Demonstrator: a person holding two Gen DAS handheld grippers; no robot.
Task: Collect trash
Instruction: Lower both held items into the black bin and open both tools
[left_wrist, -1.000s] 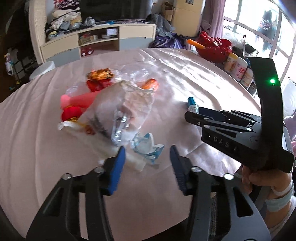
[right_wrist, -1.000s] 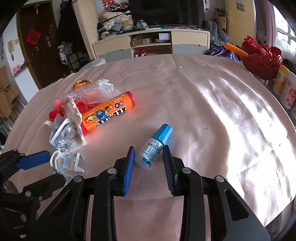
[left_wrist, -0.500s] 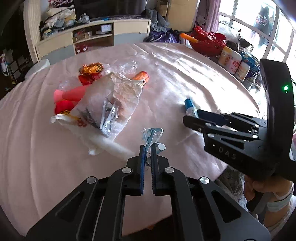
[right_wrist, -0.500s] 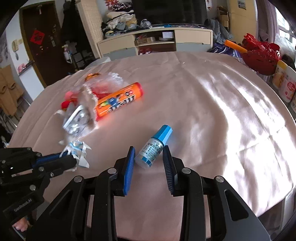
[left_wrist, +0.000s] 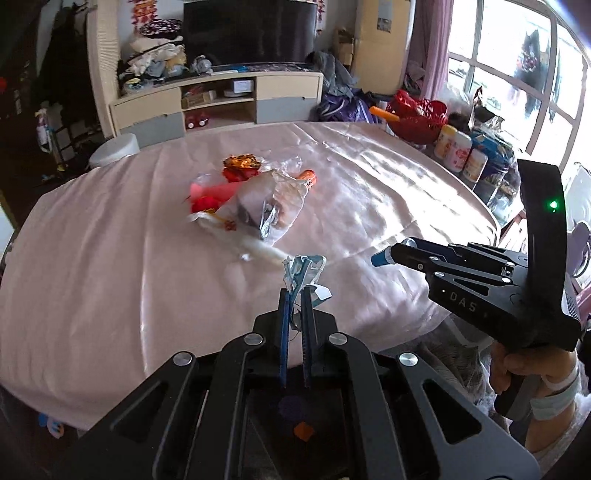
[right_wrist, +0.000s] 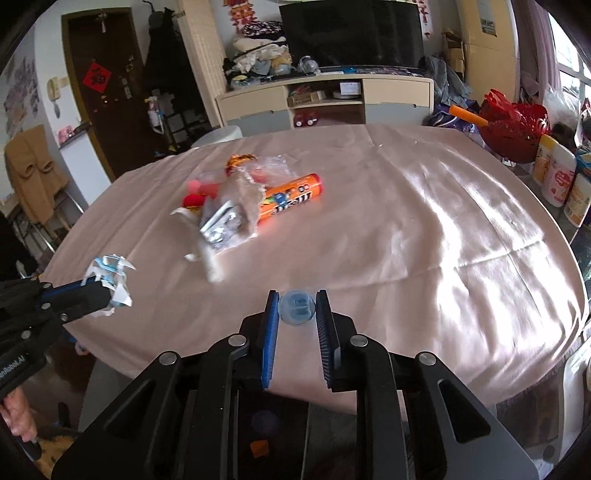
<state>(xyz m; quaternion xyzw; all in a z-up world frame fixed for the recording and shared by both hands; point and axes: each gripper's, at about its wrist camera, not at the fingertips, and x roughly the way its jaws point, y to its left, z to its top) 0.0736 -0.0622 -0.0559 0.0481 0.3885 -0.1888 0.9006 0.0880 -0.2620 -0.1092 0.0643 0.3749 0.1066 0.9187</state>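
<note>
My left gripper (left_wrist: 294, 295) is shut on a crumpled blue-and-white wrapper (left_wrist: 303, 271) and holds it above the near table edge; the wrapper also shows in the right wrist view (right_wrist: 110, 277). My right gripper (right_wrist: 296, 301) is shut on a small blue-capped bottle (right_wrist: 296, 307), lifted and pointing end-on at the camera; its cap shows in the left wrist view (left_wrist: 381, 257). A pile of trash (left_wrist: 258, 201) lies mid-table: clear plastic bag, foil blister pack, red wrappers, and an orange M&M's tube (right_wrist: 291, 197).
The round table has a pink satin cloth (right_wrist: 424, 221). A red basket (left_wrist: 417, 116) and several canisters (left_wrist: 458, 149) stand beyond the right edge. A TV cabinet (left_wrist: 218, 99) stands behind. A white stool (left_wrist: 114, 149) is at far left.
The left gripper closed on the blue-and-white wrapper and lifted it off the table toward the near edge. The right gripper closed on the small bottle and raised it, tipping it end-on.
</note>
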